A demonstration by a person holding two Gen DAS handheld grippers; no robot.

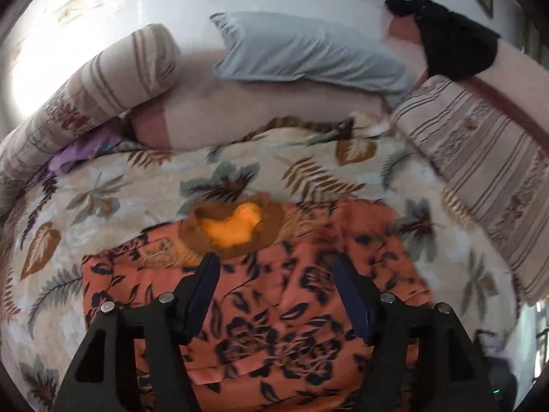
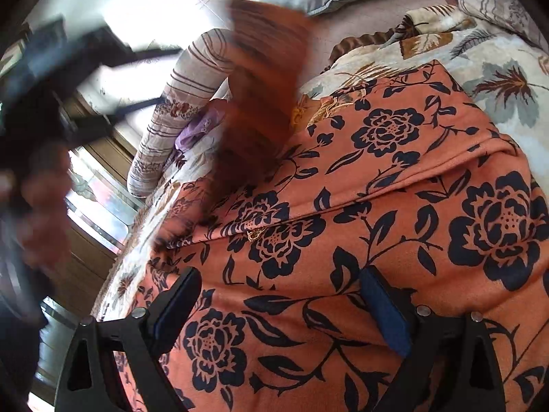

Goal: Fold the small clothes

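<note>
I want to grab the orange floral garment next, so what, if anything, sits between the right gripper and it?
Nothing visible does. The right gripper hangs open directly over the orange floral garment, with only bare cloth showing between its fingers. A blurred flap of the same garment is up at the far left side.

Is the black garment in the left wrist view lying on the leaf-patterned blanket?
No, the black garment hangs over a pink cushion behind the bed.
</note>
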